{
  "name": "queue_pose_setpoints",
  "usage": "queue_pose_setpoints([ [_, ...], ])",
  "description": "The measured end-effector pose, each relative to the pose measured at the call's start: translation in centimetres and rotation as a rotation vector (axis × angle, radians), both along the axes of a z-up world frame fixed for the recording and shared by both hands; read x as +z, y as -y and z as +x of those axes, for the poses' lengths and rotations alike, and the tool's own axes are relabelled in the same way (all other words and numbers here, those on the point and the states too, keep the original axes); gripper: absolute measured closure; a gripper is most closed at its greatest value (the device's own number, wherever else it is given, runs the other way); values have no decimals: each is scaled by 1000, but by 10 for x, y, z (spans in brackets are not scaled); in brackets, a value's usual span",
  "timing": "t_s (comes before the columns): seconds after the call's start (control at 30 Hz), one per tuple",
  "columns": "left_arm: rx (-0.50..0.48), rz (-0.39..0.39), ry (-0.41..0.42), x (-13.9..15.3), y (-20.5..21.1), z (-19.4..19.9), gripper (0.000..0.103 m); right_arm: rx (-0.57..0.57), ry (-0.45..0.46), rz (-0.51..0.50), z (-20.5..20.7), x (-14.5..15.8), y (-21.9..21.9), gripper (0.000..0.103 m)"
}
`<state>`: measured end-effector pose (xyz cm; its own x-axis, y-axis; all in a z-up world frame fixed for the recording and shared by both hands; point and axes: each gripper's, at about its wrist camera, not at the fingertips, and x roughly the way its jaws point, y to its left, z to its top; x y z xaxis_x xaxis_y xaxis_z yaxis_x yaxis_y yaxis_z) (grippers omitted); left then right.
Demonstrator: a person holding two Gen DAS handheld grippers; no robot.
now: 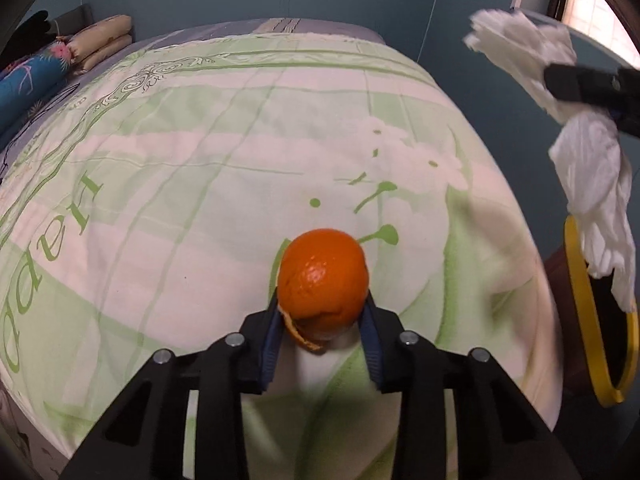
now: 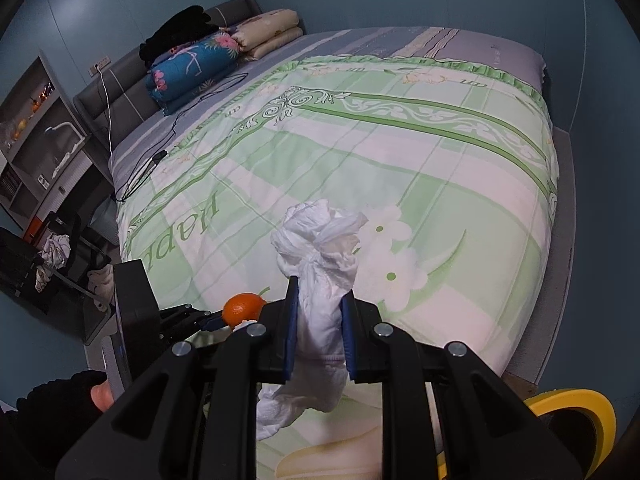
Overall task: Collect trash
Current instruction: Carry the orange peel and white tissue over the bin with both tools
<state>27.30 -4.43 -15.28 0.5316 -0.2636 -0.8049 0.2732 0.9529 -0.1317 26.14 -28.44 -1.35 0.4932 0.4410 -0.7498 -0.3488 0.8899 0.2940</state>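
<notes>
Both tilt down: left claw (image 1: 322,320) apparently grasps orange peel (image 1: 323,280); right claw (image 2: 319,312) clenches tissue (image 2: 320,280).

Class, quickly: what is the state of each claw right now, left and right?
Left claw: closed on the orange peel.
Right claw: closed on the crumpled white tissue.

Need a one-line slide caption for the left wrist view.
Left gripper closes on orange peel above the bedspread; right gripper carries white tissue toward the yellow-rimmed bin.
</notes>
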Motion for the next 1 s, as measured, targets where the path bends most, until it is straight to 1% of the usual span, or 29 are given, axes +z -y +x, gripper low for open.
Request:
queue_pose_setpoints([
  [0.07, 3, -27, 25, 9, -4, -5, 72, -3, 4, 9, -4, 3, 4, 85],
  [0.17, 6, -28, 77, 27, -2, -17, 72, -3, 16, 24, -15, 7, 10, 85],
  [0.3, 7, -37, 169, 63, 2, -44, 72, -7, 28, 46, -39, 15, 20, 85],
  [0.37, 10, -47, 199, 81, 5, -55, 72, -20, 34, 61, -51, 19, 28, 85],
  [0.57, -13, -122, 270, 131, 15, -91, 72, -106, 92, 82, -89, 39, 62, 85],
  [0.63, -25, -132, 293, 144, 21, -103, 72, -127, 106, 90, -100, 45, 72, 85],
  [0.7, -38, -140, 318, 155, 26, -114, 72, -149, 122, 97, -110, 51, 82, 85],
  [0.87, -61, -176, 352, 179, 36, -136, 72, -177, 162, 122, -131, 65, 98, 85],
  [1.0, -91, -184, 394, 199, 48, -154, 72, -190, 189, 139, -144, 72, 108, 85],
])
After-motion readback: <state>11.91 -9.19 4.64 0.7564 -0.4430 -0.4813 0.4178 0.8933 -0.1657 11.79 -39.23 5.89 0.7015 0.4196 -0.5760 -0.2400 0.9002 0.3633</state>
